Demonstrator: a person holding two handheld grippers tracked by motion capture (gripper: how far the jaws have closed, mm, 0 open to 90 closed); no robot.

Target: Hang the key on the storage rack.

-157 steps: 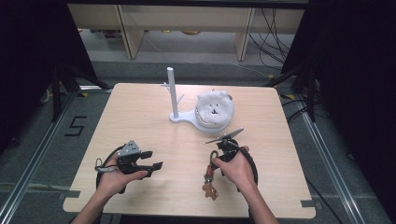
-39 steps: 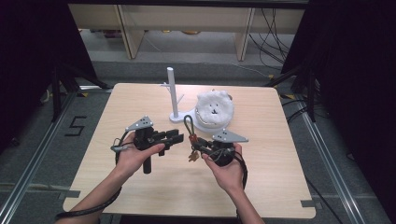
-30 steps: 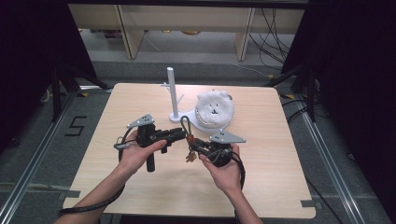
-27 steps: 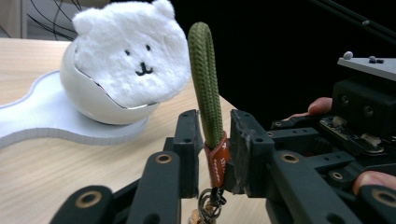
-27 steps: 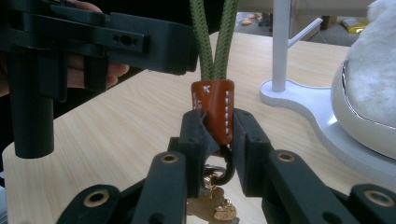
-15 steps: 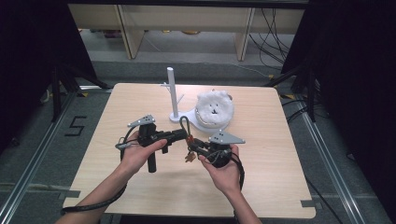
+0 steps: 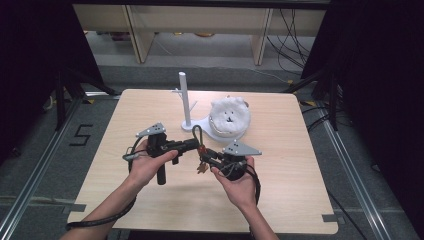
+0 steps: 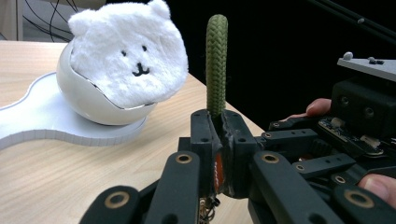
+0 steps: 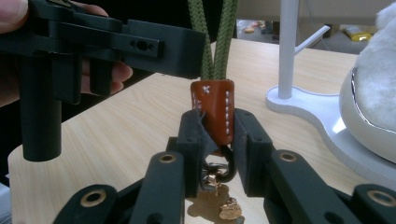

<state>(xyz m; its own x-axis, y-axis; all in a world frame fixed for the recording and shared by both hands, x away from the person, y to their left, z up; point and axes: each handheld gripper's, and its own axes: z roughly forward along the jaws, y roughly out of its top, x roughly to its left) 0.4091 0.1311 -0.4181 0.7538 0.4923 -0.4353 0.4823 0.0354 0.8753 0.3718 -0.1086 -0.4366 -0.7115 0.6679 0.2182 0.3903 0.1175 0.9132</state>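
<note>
Keychain of braided olive-green cord loop point(image 8: 216, 65) with a brown stitched leather tab point(image 9: 214, 116) and small brass charms point(image 9: 219, 205) hangs above the light wooden table point(image 7: 150, 110), between both tools. Left gripper point(image 8: 217, 135) — its jaws have just been closing — pinches the cord; right gripper point(image 9: 215, 140) has its jaws against the leather tab, having just eased slightly apart. Beyond stand a white peg stand point(image 7: 184, 97) and a white fluffy bear-faced plush point(image 7: 229, 116) — both on one white base point(image 8: 42, 126).
</note>
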